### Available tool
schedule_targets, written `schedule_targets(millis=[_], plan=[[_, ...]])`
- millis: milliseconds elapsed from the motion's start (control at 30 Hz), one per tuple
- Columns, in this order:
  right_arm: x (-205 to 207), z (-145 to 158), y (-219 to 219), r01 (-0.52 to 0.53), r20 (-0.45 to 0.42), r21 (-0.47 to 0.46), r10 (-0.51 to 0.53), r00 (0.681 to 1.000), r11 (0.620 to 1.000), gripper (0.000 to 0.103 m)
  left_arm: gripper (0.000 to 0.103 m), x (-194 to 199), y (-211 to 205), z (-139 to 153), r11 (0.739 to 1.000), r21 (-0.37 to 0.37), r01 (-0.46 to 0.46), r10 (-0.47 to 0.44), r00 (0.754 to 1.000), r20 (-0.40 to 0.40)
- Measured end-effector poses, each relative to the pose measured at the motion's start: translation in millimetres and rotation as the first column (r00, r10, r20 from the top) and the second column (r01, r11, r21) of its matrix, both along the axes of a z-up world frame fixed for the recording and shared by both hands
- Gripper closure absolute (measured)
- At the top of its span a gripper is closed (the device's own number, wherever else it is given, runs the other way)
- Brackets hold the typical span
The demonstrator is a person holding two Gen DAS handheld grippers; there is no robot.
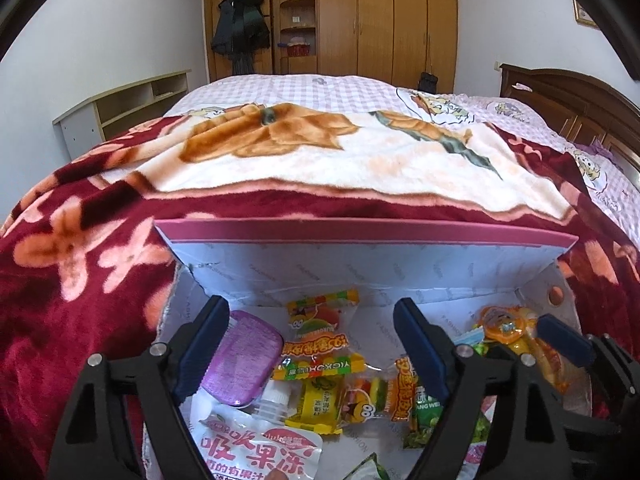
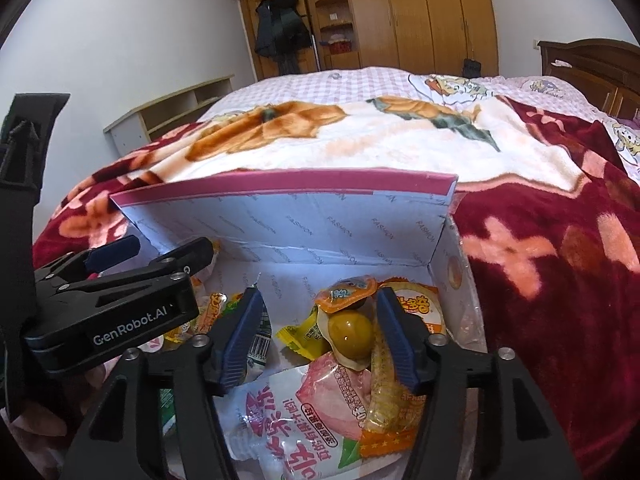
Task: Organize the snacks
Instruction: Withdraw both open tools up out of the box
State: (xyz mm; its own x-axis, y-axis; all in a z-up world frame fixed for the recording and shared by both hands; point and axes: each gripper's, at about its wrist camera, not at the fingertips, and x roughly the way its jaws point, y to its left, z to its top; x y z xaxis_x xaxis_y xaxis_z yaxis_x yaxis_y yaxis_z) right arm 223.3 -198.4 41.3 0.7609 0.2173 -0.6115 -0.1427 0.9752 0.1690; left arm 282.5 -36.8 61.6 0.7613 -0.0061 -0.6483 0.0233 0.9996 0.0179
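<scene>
An open cardboard box (image 1: pixel 360 230) with a pink rim and white lining lies on the bed, with several snack packs in it. My left gripper (image 1: pixel 312 348) hangs open over its left half, above a purple packet (image 1: pixel 244 360), gummy packs (image 1: pixel 320 320) and a jelly pouch (image 1: pixel 260 448). My right gripper (image 2: pixel 320 334) stands open over the right half of the box (image 2: pixel 280 184). A packed brown egg (image 2: pixel 350 332) and a pink jelly pouch (image 2: pixel 304 420) lie loose between its fingers. A yellow stick pack (image 2: pixel 384 392) lies by the right pad; contact is unclear.
The box rests on a red floral blanket (image 1: pixel 80 280) on a bed with a checked sheet (image 1: pixel 300 88). A wooden wardrobe (image 1: pixel 380 20) stands behind, a low shelf unit (image 1: pixel 120 108) at the left wall, a dark headboard (image 1: pixel 580 100) at the right. The left gripper's body (image 2: pixel 108 312) is close beside the right one.
</scene>
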Motion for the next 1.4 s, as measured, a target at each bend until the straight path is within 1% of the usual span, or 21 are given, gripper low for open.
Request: schedule_targets(millis=[67, 333, 567, 967, 1133, 1267, 1400], plan=[[-3.6, 3.1, -2.6, 0.007, 0.013, 0.003, -0.007, 1.000, 1.000, 0.025, 0.015, -3.2, 1.6, 3.0, 1.000, -0.007, 0.001, -0.001, 1.000, 0.006], [-15.7, 14.2, -5.1, 0.007, 0.031, 0.015, -0.007, 0.999, 1.000, 0.025, 0.015, -20.4, 4.5, 14.4, 1.000, -0.024, 0.008, -0.007, 1.000, 0.028], [-30.8, 22.9, -2.2, 0.001, 0.048, 0.024, -0.002, 0.999, 1.000, 0.025, 0.015, -40.1, 4.4, 23.9, 1.000, -0.005, 0.011, -0.011, 0.999, 0.049], [-68.4, 35.7, 1.9, 0.007, 0.086, 0.041, -0.011, 0.996, 0.999, 0.025, 0.015, -81.6, 13.1, 38.0, 1.000, -0.010, 0.005, -0.004, 0.996, 0.094], [-85.1, 37.3, 7.2, 0.004, 0.098, 0.041, -0.008, 0.995, 0.999, 0.025, 0.015, -96.8, 17.5, 34.3, 1.000, -0.025, 0.003, -0.001, 0.997, 0.080], [-96.9, 34.3, 10.8, 0.003, 0.100, 0.036, -0.006, 0.995, 0.999, 0.025, 0.015, -110.4, 21.7, 26.6, 0.999, -0.037, -0.002, 0.004, 0.999, 0.054], [-106.5, 28.9, 10.6, 0.010, 0.091, 0.053, -0.015, 0.996, 0.999, 0.025, 0.015, -122.4, 25.5, 17.5, 0.999, -0.053, -0.006, 0.007, 0.999, 0.034]])
